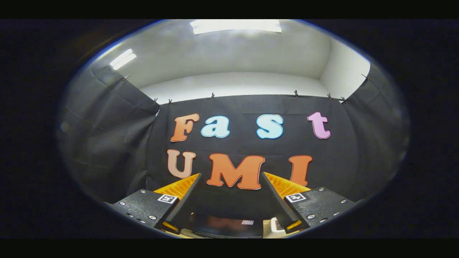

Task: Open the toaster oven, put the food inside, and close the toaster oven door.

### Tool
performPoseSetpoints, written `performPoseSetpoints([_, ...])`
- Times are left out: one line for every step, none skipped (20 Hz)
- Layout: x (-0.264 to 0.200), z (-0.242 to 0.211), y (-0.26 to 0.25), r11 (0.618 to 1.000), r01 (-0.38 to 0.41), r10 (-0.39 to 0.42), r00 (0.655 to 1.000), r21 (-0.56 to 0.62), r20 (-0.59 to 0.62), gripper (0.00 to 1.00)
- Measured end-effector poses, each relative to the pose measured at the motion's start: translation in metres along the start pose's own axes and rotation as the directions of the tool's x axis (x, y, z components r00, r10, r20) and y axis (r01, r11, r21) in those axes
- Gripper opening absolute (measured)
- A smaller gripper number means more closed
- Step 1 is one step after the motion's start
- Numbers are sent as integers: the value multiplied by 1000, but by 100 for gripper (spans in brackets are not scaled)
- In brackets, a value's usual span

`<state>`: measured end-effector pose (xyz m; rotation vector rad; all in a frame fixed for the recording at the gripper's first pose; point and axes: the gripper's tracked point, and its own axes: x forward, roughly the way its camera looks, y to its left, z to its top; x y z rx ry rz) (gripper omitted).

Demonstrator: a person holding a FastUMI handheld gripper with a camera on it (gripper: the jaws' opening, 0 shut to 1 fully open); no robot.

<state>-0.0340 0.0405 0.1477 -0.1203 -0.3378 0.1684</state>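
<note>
Gripper fingers apart; air between

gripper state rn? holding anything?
Gripper: open, fingers spread wide, nothing between them; raised toward the booth wall, with a dark appliance top, likely the toaster oven, just below the fingers.

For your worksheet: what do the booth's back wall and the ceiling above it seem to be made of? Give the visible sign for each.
Booth wall: black cloth, matte, likely a thin fabric; it creases and hangs from small clips along its top edge. Ceiling: probably smooth painted board or plaster, pale and flat, catching soft glare from a light panel. The tongs stand open, aimed at the wall, gripping nothing.
</note>
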Motion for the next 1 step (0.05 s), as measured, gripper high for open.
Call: performPoseSetpoints([1, -2, -2, 1000, 3, -3, 1000, 2, -2, 94])
